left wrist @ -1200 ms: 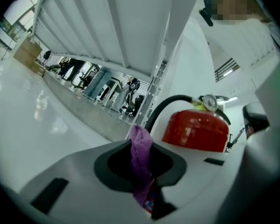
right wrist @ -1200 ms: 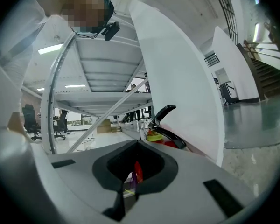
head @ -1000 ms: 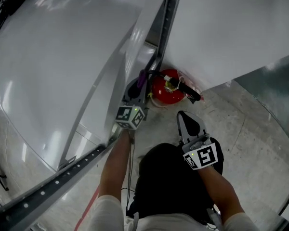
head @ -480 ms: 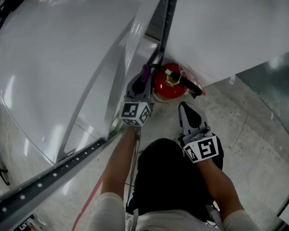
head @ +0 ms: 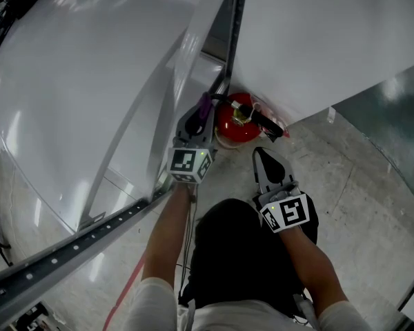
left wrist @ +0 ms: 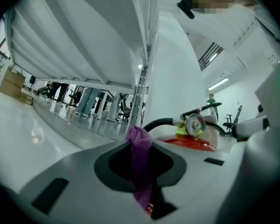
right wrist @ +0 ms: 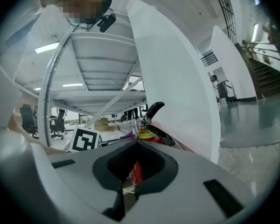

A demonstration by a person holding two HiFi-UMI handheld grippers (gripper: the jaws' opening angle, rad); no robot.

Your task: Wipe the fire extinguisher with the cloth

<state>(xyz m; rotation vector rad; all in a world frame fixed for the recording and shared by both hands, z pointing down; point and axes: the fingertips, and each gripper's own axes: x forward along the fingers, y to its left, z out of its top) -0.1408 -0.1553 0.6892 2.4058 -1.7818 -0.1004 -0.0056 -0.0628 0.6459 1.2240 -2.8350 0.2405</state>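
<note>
A red fire extinguisher (head: 234, 121) stands on the floor in the corner between white panels, with a black lever and hose on top. My left gripper (head: 204, 110) is shut on a purple cloth (head: 206, 104), held at the extinguisher's left shoulder. In the left gripper view the cloth (left wrist: 140, 160) hangs between the jaws, and the extinguisher's red top (left wrist: 192, 144) and gauge (left wrist: 195, 124) lie just beyond it. My right gripper (head: 261, 157) is shut and holds nothing, a short way in front of the extinguisher. In the right gripper view the extinguisher's lever (right wrist: 155, 110) rises past the gripper (right wrist: 136, 146).
A slanted white panel (head: 90, 88) and a perforated metal rail (head: 69, 254) run along the left. A white wall (head: 317, 40) stands behind the extinguisher. Concrete floor (head: 362, 185) spreads to the right. Several people and office chairs (left wrist: 91, 101) stand far off.
My left gripper has risen a little with the cloth and rolled slightly, now nearer the extinguisher's top. The right gripper has stayed in place.
</note>
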